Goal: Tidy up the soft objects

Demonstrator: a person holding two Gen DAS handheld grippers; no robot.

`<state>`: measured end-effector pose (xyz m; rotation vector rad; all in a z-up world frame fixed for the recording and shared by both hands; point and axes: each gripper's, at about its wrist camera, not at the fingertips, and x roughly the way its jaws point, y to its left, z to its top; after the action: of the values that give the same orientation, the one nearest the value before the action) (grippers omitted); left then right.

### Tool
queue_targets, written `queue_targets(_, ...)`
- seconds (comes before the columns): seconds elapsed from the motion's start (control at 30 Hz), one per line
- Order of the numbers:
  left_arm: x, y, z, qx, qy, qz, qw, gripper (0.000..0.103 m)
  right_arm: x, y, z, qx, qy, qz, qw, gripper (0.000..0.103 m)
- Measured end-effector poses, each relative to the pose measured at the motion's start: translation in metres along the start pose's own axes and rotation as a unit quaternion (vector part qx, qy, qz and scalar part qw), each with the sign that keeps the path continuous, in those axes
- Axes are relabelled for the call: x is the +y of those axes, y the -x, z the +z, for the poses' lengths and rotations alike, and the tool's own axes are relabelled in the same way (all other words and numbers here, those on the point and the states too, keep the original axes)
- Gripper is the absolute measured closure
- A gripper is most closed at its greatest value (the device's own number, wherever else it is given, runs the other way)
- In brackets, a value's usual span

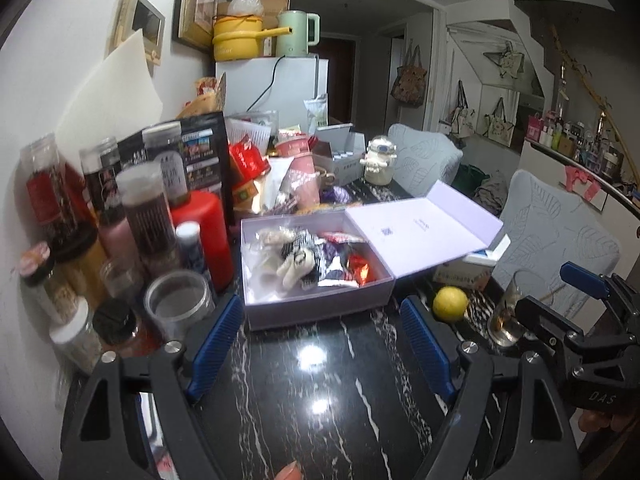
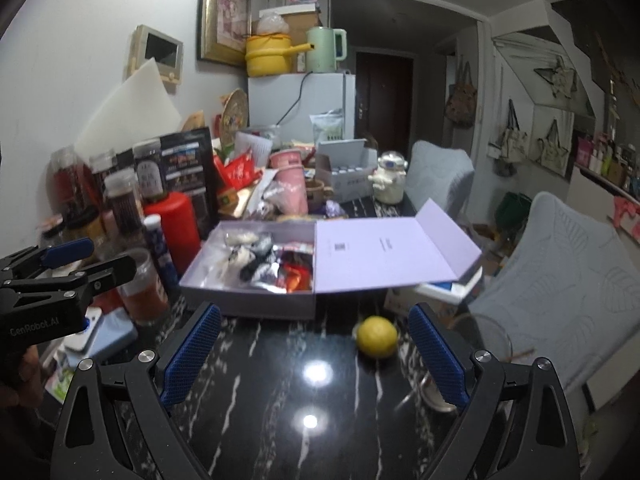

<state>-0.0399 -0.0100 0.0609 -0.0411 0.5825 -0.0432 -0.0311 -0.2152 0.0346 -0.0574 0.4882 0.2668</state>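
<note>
A lilac box [image 1: 320, 304] [image 2: 248, 300] stands on the black marble table, its lid [image 1: 424, 224] [image 2: 384, 252] folded back to the right. Inside lie a black-and-white plush toy [image 1: 296, 260] [image 2: 248, 256] and shiny snack packets [image 1: 356, 268] [image 2: 294, 276]. My left gripper [image 1: 320, 344] is open just short of the box's front wall, nothing between its blue pads. My right gripper [image 2: 316, 356] is open too, over bare table in front of the box. Each gripper shows in the other's view, the right one [image 1: 576, 300] at the right edge, the left one [image 2: 68, 264] at the left edge.
A yellow lemon [image 1: 450, 304] [image 2: 377, 337] lies right of the box, with a drinking glass [image 1: 516, 308] beyond it. Jars, bottles and a red canister [image 1: 204, 236] crowd the left side. Packets, pink cups and a white robot figure [image 1: 380, 162] fill the back. Grey chairs [image 2: 560, 280] stand right.
</note>
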Motion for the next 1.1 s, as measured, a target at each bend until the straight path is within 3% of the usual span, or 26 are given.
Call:
queue_targets(0.33,-0.009,0.0,-0.024,0.022,0.003,-0.004,0.9997,0.021,0.005,0.005,-0.023,0.013,0.008,0.0,1.0,0.007)
queue_targets(1.1,-0.007,-0.001,-0.02,0.021,0.003,-0.003,0.9998,0.021,0.004,-0.002,-0.021,0.021,0.0,0.01,1.0,0.007)
